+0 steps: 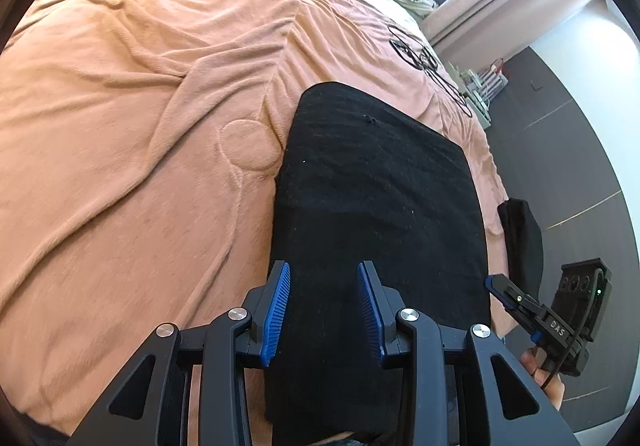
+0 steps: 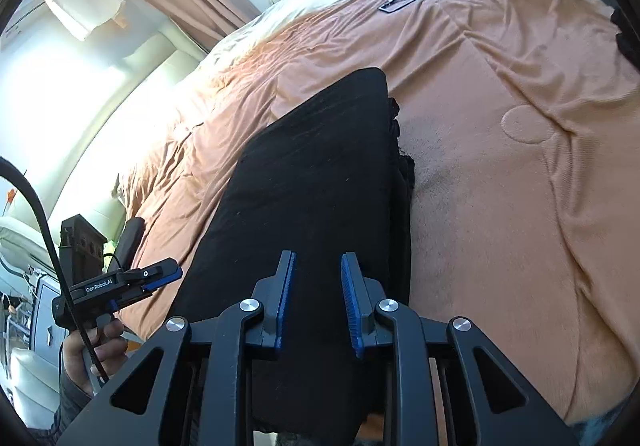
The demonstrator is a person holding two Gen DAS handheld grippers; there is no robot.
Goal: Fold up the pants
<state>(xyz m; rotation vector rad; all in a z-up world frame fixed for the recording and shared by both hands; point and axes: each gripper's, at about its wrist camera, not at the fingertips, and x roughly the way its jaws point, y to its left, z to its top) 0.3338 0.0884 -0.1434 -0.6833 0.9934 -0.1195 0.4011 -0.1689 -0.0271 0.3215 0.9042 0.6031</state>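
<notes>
Blue-padded left gripper (image 1: 323, 310) hangs over the near end of the black pants (image 1: 380, 197), jaws apart, nothing pinched. Right gripper (image 2: 318, 302) likewise, gap narrower, empty. Pants lie as a compact folded rectangle on the orange blanket (image 1: 120, 125); likely finished, so both hands stay clear.

plain black pants (image 1: 376, 197) on a peach-orange blanket (image 1: 120, 125); black tongs (image 1: 323, 306) with ribbed blue pads (image 1: 276, 306).
</notes>
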